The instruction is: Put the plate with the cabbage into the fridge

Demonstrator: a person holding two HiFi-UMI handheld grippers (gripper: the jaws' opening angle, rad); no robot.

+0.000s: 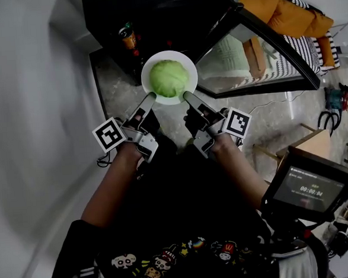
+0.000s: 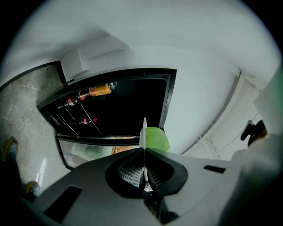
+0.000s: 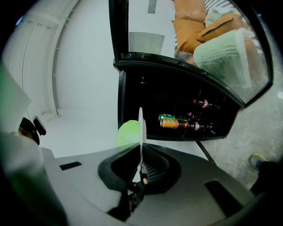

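Left gripper (image 1: 150,98) and right gripper (image 1: 187,95): tapering grey jaws on black-and-grey bodies, ribbed dark pads (image 2: 130,170) inside. Left cube (image 1: 109,134) and right cube (image 1: 237,122): white faces, black square markers. Person: black short-sleeved shirt (image 1: 184,206) with a row of small coloured cartoon prints (image 1: 170,257).

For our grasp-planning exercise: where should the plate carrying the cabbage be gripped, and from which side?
The thin bare rim of the plate, from the near edge, as the left gripper and right gripper hold it: the cabbage fills the middle.

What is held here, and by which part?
The plate with the cabbage, pinched at its near rim: left tongs on its left side, right tongs on its right.
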